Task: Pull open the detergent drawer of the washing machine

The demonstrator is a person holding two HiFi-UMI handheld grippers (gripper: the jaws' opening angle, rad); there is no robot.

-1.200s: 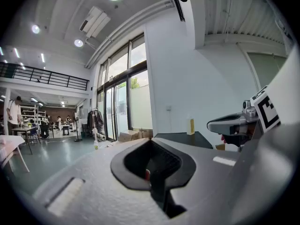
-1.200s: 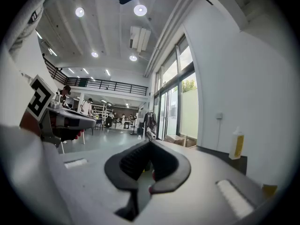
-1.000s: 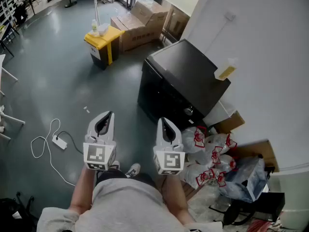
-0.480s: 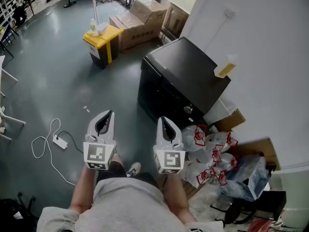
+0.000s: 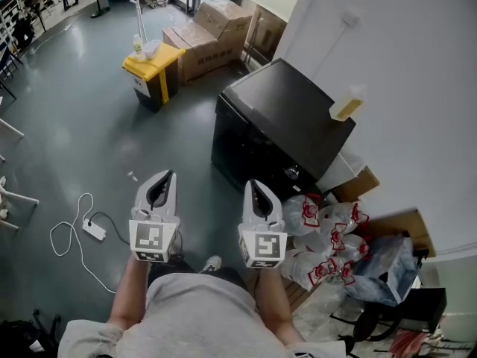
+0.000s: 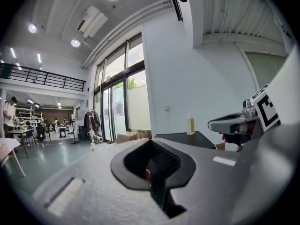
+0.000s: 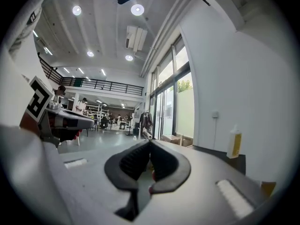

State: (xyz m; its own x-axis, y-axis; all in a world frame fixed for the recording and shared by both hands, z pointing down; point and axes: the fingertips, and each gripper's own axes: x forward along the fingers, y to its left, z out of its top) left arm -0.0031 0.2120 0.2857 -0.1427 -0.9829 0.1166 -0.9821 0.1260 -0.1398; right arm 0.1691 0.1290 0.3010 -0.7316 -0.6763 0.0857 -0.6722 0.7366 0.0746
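Observation:
A black washing machine (image 5: 279, 114) stands against the white wall, its dark front (image 5: 242, 155) with a round knob (image 5: 291, 171) turned toward me. I cannot make out the detergent drawer on that front. A yellow bottle (image 5: 347, 107) stands on the machine's top. My left gripper (image 5: 170, 175) and right gripper (image 5: 251, 185) are held side by side, short of the machine, both shut and empty. In the left gripper view the shut jaws point past the machine's top (image 6: 187, 137). In the right gripper view the bottle (image 7: 234, 143) stands to the right of the shut jaws.
Plastic bags with red print (image 5: 328, 237) lie heaped to the right of the machine. A yellow bin (image 5: 153, 69) and cardboard boxes (image 5: 216, 32) stand farther back. A power strip with a white cable (image 5: 93, 230) lies on the grey floor at the left.
The floor, cable and bin have slid slightly in the head view as the person shifts. Both grippers keep their places in the picture and stay shut.

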